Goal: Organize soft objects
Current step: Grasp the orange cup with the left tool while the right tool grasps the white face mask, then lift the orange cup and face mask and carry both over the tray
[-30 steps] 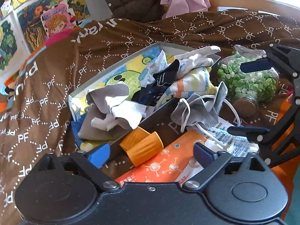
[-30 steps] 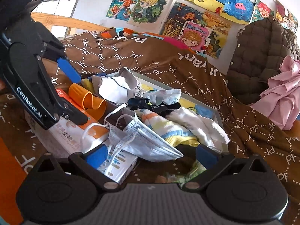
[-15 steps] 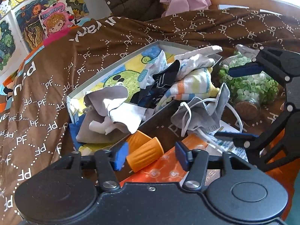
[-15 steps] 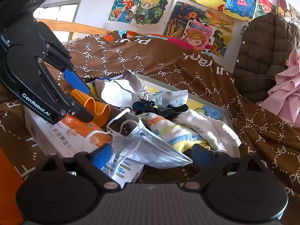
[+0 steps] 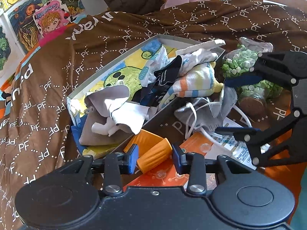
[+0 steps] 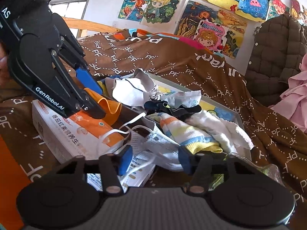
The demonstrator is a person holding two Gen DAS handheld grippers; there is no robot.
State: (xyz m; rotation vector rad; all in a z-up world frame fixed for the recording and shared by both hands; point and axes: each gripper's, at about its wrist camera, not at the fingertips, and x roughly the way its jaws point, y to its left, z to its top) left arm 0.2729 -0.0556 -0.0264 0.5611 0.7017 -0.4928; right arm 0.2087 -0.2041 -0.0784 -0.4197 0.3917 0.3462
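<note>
Bed cover [image 5: 134, 30], brown with a dotted "PF" pattern, fills most of both views and carries everything you work with. On it, in the middle of the left wrist frame, lies the shallow grey tray [image 5: 107, 67] with a cartoon drawing inside. Your soft things are piled in it: a grey cloth [image 5: 107, 99] at its lower left end, a black sock [image 5: 168, 72] in the middle, and a striped towel [image 5: 193, 82] at the right end, hanging a little over the rim. Just right of the tray, a face mask [image 5: 209, 111] with white loops lies partly on the orange and white box [image 6: 76, 126]. Behind the mask you see a clear jar [image 5: 247, 67] of green pieces with a cork stopper.

Your left claw [image 5: 154, 158], at the lower centre of its frame, is narrowed around the orange cup [image 5: 153, 153]; both blue pads sit against its sides, so it grips the cup beside the near end of the tray. Your right claw [image 6: 154, 160] is half open above the face mask and holds nothing; in its own view the mask [image 6: 153, 145] lies between the pads.
</note>
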